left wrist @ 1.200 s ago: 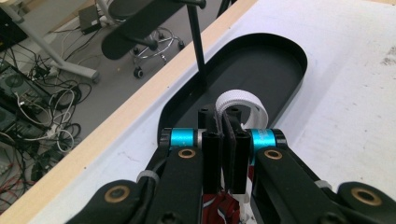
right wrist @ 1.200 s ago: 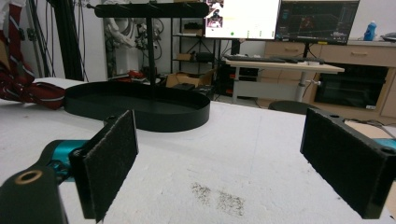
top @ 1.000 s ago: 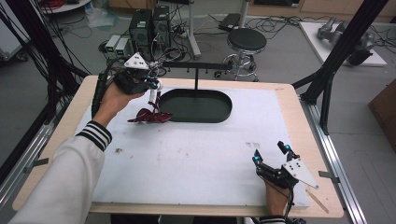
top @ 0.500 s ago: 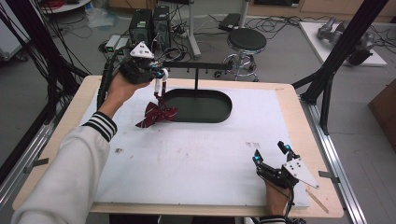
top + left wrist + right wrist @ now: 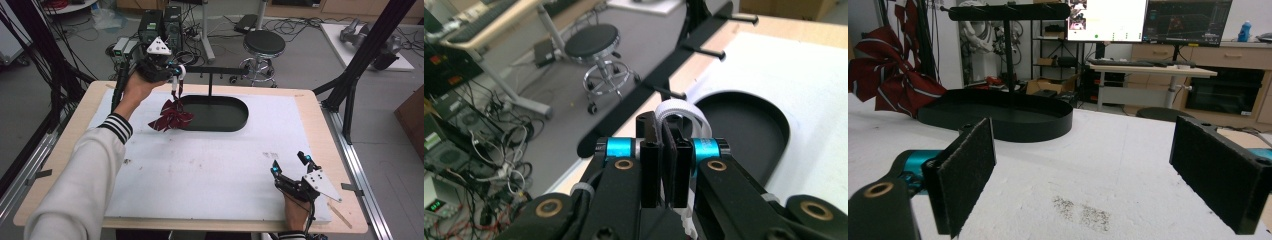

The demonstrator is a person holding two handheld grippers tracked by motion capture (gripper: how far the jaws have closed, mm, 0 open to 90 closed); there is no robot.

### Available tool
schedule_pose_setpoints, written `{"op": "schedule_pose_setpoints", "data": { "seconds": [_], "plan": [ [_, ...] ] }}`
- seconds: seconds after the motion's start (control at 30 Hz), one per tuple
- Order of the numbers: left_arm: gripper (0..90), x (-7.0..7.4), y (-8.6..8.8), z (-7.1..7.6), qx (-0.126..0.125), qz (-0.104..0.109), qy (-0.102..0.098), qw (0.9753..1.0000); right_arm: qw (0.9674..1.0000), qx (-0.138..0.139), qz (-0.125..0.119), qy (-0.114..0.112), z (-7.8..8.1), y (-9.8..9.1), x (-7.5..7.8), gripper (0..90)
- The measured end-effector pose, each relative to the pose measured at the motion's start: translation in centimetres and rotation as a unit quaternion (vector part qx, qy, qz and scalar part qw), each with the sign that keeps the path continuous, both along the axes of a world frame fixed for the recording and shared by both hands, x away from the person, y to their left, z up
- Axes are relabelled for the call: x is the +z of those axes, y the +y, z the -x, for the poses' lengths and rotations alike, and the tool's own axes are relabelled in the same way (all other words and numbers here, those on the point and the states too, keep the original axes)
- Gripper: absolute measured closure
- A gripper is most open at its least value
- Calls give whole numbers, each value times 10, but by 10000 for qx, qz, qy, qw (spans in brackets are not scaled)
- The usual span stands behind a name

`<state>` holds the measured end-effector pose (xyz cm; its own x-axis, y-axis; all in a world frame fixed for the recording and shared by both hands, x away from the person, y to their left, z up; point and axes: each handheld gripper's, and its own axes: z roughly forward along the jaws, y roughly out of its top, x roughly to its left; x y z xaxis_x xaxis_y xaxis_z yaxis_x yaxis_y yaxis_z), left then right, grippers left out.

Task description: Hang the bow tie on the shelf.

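A dark red bow tie with pale stripes (image 5: pixel 171 117) hangs by its white strap (image 5: pixel 681 110) from my left gripper (image 5: pixel 176 75), which is shut on the strap. It dangles over the left end of the black oval tray (image 5: pixel 220 125). The tray's post carries a black bar (image 5: pixel 220 71) with several pegs (image 5: pixel 669 92); my left gripper (image 5: pixel 664 150) is just left of the bar's near end. Low at the front right, my right gripper (image 5: pixel 288 162) is open over the white mat, nothing between its pads (image 5: pixel 965 175). From there the bow tie (image 5: pixel 893 75) and tray (image 5: pixel 998 117) lie far ahead.
The white mat (image 5: pixel 210 165) covers the wooden table. Behind the table stand a black stool (image 5: pixel 264 42) and electronics boxes with cables (image 5: pixel 155 22). Black frame struts (image 5: pixel 360 75) rise at the right edge. A small dark smudge (image 5: pixel 1083 212) marks the mat.
My left gripper has risen and moved back toward the bar, lifting the bow tie off the mat until it hangs. The right gripper has stayed put.
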<state>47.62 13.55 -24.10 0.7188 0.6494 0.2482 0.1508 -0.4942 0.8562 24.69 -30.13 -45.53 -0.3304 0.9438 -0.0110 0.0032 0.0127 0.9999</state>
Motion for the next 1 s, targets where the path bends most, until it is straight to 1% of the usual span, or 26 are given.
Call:
{"op": "schedule_pose_setpoints", "data": {
  "seconds": [0.07,0.13,0.2,0.23,0.3,0.4,0.43,0.5,0.57,0.63,0.7,0.77,0.83,0.9,0.97,1.0],
  "plan": [
    [868,0,-2,-3,40,48,-17,10000,10000,-17,12,-32,0,0,0,103],
    [867,2,-4,-7,37,59,-43,10000,10000,-23,-2,13,0,0,0,103],
    [868,3,-6,-8,25,163,-150,9998,10000,-43,50,-10,-1,0,0,103],
    [868,3,-6,-9,23,175,-171,9997,10000,-43,50,-10,-1,0,0,103],
    [868,2,-6,-11,44,189,-188,9996,10000,-45,42,-1,-1,0,0,103],
    [868,0,-4,-14,117,226,-147,9996,10000,-48,52,-8,-1,0,0,103],
    [868,0,-3,-15,137,209,-153,9996,10000,-44,48,-9,-1,0,0,103],
    [868,-1,-2,-17,197,236,-198,9993,10000,-44,50,-10,-1,0,0,103],
    [868,-1,-1,-19,263,330,-247,9988,10000,-43,55,-10,-1,0,0,103],
    [869,-1,0,-22,293,379,-249,9985,10000,-47,56,-11,-1,1,0,103],
    [869,-1,-1,-24,298,375,-299,9984,10000,-49,49,5,-1,1,0,103],
    [869,0,-2,-26,313,450,-305,9980,10000,-50,62,3,-1,1,0,103],
    [869,2,-3,-28,352,431,-324,9979,10000,-48,57,16,0,1,0,103],
    [869,4,-4,-32,384,499,-338,9974,10000,-48,64,10,0,1,0,103],
    [868,4,-4,-34,423,515,-366,9971,10000,-48,60,10,0,1,0,103],
    [868,2,-4,-36,448,526,-348,9970,10000,-49,56,8,0,1,0,103]
  ]
}}
